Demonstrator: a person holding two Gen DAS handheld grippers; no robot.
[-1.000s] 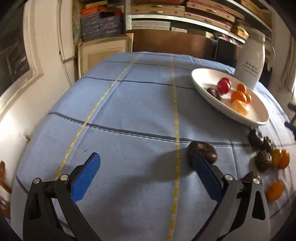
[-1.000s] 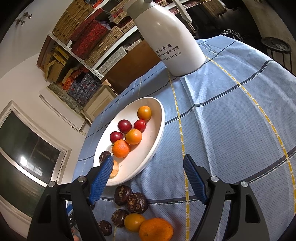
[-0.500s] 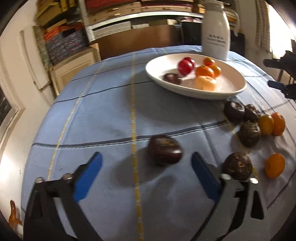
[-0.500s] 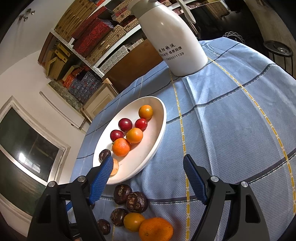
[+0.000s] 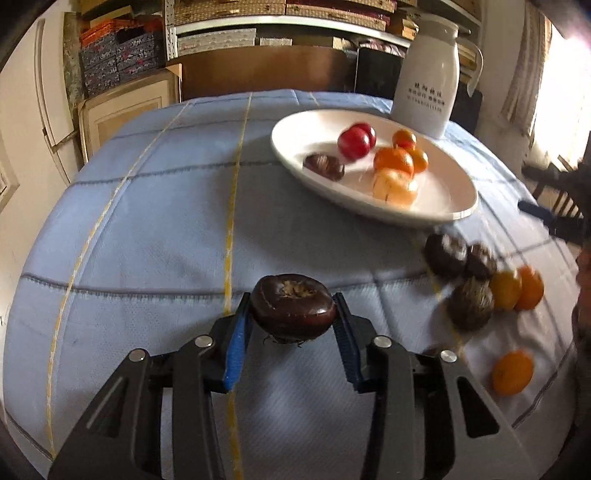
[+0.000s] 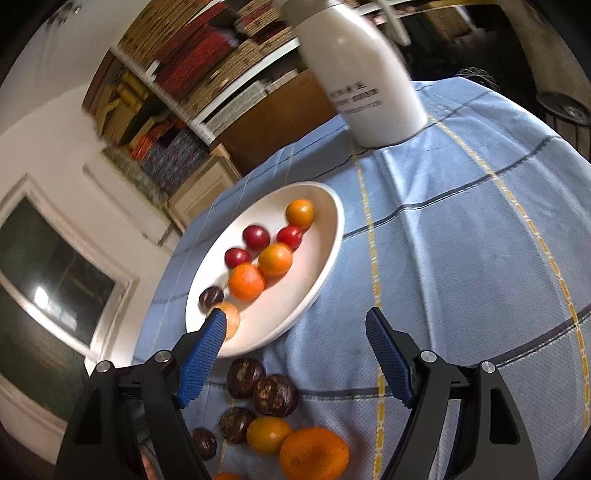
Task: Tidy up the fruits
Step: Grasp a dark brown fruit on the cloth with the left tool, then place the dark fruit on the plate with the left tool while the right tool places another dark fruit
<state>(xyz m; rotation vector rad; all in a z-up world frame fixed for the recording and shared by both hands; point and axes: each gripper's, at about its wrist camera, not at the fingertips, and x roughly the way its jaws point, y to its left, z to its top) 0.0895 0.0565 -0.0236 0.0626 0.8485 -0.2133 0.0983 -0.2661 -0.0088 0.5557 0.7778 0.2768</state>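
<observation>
Counter under a pale blue cloth [image 5: 155,236] with yellow and grey check lines. White oval plate [image 5: 436,210] sits far right of centre, holding oranges, red plums and one dark chestnut-like fruit. White jug [image 5: 424,96] with printed characters stands just behind the plate, at the far edge. Loose pile [image 6: 266,398] of dark brown fruit and oranges lies on the cloth near the plate's near end; one orange [image 5: 512,372] sits apart, nearer still. Room behind: shelves [image 5: 280,22] stacked with woven and patterned boxes, a brown cabinet, a white wall at left.

Left hand-held gripper [image 5: 291,325] points level over the near cloth, its blue pads pressed on either side of a dark fruit [image 5: 293,304]; fruit appears lifted just clear of the cloth, stem scar up.

Right hand-held gripper [image 6: 295,354] is spread wide and holds nothing, angled down over the plate's near rim and the loose pile.
</observation>
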